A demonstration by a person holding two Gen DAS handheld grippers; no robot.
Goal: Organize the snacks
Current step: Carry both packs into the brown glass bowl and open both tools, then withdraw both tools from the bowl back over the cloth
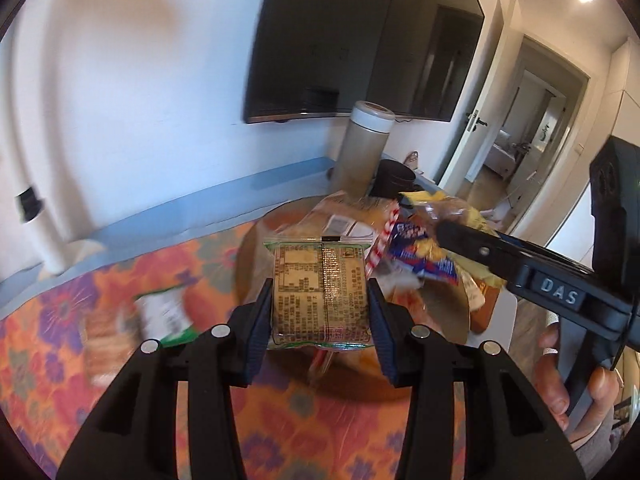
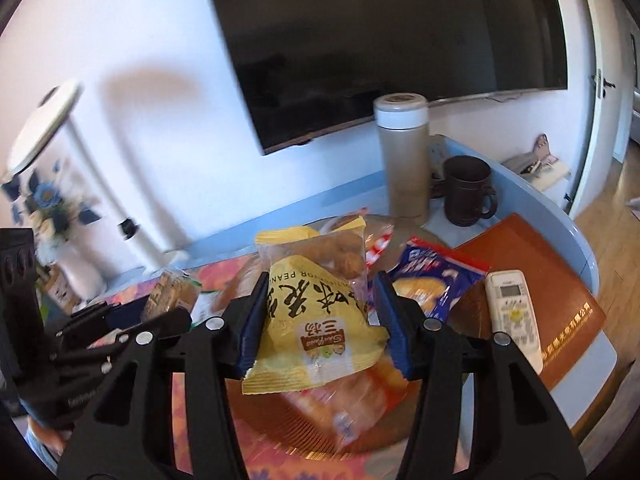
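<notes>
My left gripper [image 1: 320,316] is shut on a clear green-edged snack packet [image 1: 320,300] and holds it above a round brown tray [image 1: 440,312]. My right gripper [image 2: 324,320] is shut on a yellow peanut bag [image 2: 316,312] above the same tray [image 2: 280,416]. The right gripper also shows in the left wrist view [image 1: 472,248], over the pile. On the tray lie a blue packet [image 2: 436,284] [image 1: 420,256] and an orange packet [image 2: 352,404]. A green-and-white packet [image 1: 164,316] lies on the floral cloth left of the tray.
A beige thermos [image 2: 404,156] and a dark mug [image 2: 468,192] stand behind the tray. A white remote [image 2: 514,316] lies on a brown book [image 2: 560,280] at the right. A wall TV [image 2: 380,32] hangs behind. A white vase [image 2: 52,184] stands far left.
</notes>
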